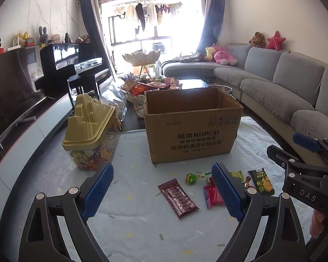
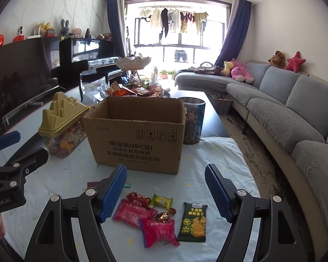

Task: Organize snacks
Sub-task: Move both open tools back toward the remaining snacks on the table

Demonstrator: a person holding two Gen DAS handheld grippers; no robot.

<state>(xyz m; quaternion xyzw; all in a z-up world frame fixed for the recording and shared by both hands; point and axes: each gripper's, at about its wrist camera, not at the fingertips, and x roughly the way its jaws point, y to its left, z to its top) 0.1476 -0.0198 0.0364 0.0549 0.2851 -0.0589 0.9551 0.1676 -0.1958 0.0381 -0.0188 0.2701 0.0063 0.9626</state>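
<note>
An open cardboard box (image 1: pixel 192 131) (image 2: pixel 137 139) stands on a pale cloth. In front of it lie loose snacks: a maroon bar (image 1: pixel 177 197), a green lollipop (image 1: pixel 192 178), red packets (image 1: pixel 213 196) (image 2: pixel 133 212) (image 2: pixel 158 231), a dark green cracker packet (image 1: pixel 262 181) (image 2: pixel 193 221), a small yellow-green candy (image 2: pixel 162 200) and a brown wrapped candy (image 2: pixel 164 216). My left gripper (image 1: pixel 161 187) is open and empty above the maroon bar. My right gripper (image 2: pixel 166 190) is open and empty above the red packets; it also shows in the left wrist view (image 1: pixel 295 152).
A clear snack jar with a yellow mountain-shaped lid (image 1: pixel 89 135) (image 2: pixel 61 124) stands left of the box. A round tub of brown snacks (image 2: pixel 192 120) stands behind the box's right. A tiered dish of snacks (image 2: pixel 133 87) is behind. A grey sofa (image 2: pixel 295 113) runs along the right.
</note>
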